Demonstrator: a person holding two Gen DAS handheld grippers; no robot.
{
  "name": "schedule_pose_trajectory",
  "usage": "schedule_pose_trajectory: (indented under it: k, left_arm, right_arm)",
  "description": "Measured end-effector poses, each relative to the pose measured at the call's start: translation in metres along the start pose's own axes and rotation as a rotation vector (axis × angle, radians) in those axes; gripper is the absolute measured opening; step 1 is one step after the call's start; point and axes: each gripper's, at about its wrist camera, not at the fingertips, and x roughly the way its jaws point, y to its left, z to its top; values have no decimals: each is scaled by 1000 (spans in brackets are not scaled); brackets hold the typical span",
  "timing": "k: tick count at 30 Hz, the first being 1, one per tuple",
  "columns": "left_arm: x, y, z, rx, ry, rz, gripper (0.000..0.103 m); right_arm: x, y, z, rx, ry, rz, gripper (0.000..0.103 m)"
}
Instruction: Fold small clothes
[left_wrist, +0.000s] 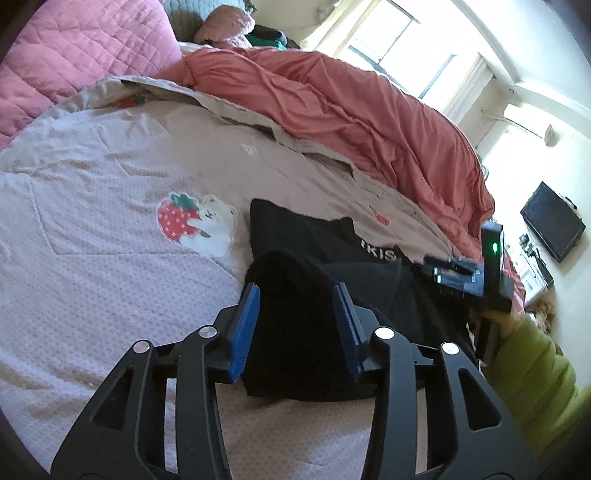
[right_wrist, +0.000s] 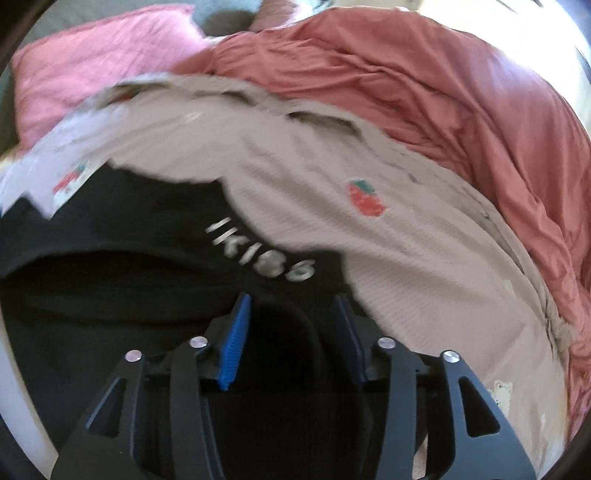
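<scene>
Black garment (left_wrist: 295, 295), small, w/ white lettering on a band, lies on the bed approx. centre-front of the beige quilt (left_wrist: 110, 184), partly bunched into folds. In the right wrist view the same garment (right_wrist: 129, 266) fills the lower left, lettering blurred but readable as white block caps.

Left gripper (left_wrist: 295, 295): blue-padded fingers (left_wrist: 245, 325) apart, a raised hump of the black fabric sitting between them; pads don't look pressed on it, gaps visible both sides. Right gripper (right_wrist: 291, 321): fingers (right_wrist: 234, 339) also apart, black fabric below and between them, no visible squeeze. That view is motion-blurred, so contact w/ the cloth can't be told for sure.

In the left wrist view the right gripper's body (left_wrist: 476, 273) shows at the garment's right edge, green light lit on it, held by a hand in a yellow-green sleeve (left_wrist: 532, 369).

Quilt has strawberry-and-bear patch (left_wrist: 195, 225) just left of the garment, a smaller strawberry patch (right_wrist: 365, 197) to its right. Beyond the quilt: rumpled coral-red blanket (left_wrist: 351, 110) along the far side, pink quilted pillow (left_wrist: 85, 55) at far left. Bright window (left_wrist: 399, 44) behind, dark screen (left_wrist: 552, 221) on the wall at right.
</scene>
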Motion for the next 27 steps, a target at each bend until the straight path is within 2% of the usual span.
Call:
schedule_pose_trajectory:
  k: [4,5,7,11,14,16,21,22,27]
  left_arm:
    - [12,-7,-5,42,57,21,37]
    - [14,-8,-7,51,69,27,38]
    - [18,-10,-9,55,93,13,38]
    - [28,-12,-12,35,151,-100,43]
    - [40,-21,-15,33,199,-172,44]
    - [49,-29,-12,48,215,-192,46]
    - [77,-44,15,66,221,-164,49]
    - [80,-42,27,50,196,-147,53]
    - [89,-10,73,-141,98,-71,58]
  right_arm:
    - [-16,-37,-4,134,-38,-22,50]
    - [-23,-41,-8,152,-56,-20,52]
    - [-42,-45,-19,176,-101,-20,63]
    - [-79,-45,-51,196,-167,-22,65]
    - [-99,-44,-76,224,-185,-12,69]
    - [-109,-40,-94,232,-187,-7,70]
    - [-106,-45,-118,264,-146,1,72]
    - [-101,-49,-120,278,-130,-15,72]
    - [-86,-56,-120,316,-90,-16,72]
